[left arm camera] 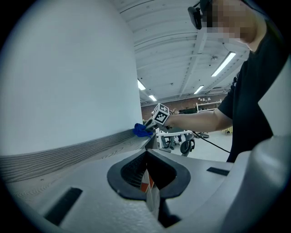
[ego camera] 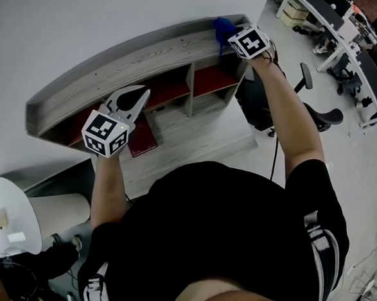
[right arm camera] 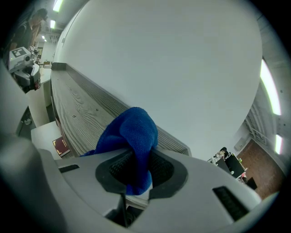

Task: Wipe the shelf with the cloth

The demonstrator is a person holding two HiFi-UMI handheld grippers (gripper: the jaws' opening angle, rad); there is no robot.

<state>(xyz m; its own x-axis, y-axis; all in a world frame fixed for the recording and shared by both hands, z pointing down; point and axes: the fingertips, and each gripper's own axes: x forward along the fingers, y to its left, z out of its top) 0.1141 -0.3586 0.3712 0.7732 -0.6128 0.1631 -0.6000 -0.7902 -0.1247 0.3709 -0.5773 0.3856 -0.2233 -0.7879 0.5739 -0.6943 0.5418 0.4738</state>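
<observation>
Cloth sits pinched in the right gripper; it should press flat along the shelf top; left gripper is closed, empty

**Cloth**: blue, soft napped fabric, bunched into a rounded wad. You have it pinched between the jaws of your right gripper. One fold hangs down between the jaws and the bulk bulges out in front. It is at the right end of the shelf's top board; whether it touches the board cannot be told.

**Shelf**: long, low unit in grey wood-grain, set against the white wall. The top board is flat, with a raised ribbed lip along its back edge. Beneath it are open compartments, divided by upright panels, with dark red insides.
</observation>
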